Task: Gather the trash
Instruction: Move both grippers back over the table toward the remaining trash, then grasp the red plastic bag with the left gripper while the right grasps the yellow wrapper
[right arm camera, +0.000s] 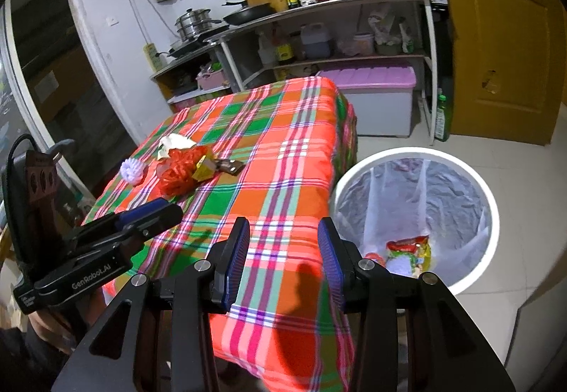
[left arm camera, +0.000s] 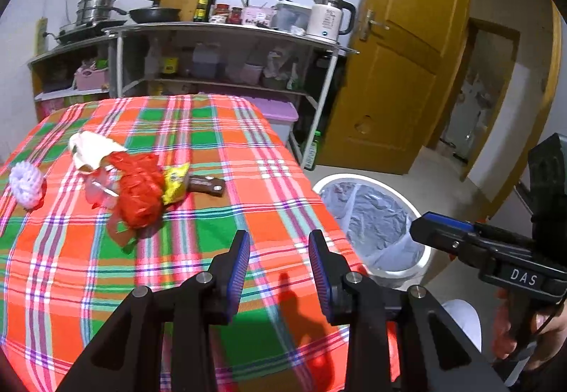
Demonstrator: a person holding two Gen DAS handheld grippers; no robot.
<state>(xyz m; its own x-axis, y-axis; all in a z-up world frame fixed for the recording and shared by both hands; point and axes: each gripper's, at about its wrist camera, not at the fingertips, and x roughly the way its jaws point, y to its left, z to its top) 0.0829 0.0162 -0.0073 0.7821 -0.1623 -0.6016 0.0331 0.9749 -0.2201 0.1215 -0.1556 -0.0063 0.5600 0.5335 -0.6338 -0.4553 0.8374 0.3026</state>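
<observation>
- Trash pile [left arm camera: 141,190] lies on the table [left arm camera: 248,151], ahead and left of both tools, well apart from the bin [right arm camera: 485,200].
- Left gripper [left arm camera: 280,261] stands part-open, empty, and looks nearer the pile.
- Right gripper [right arm camera: 283,250], part-open and empty, sits beside the bin.

The tablecloth [left arm camera: 170,250] is plaid in orange-red, green, white and purple. On it lie a red plastic bag [left arm camera: 140,195], a yellow wrapper [left arm camera: 175,181], a brown wrapper [left arm camera: 207,184] and a white knitted ball [left arm camera: 24,184]. The trash bin [right arm camera: 490,214] is white with a grey liner.
</observation>
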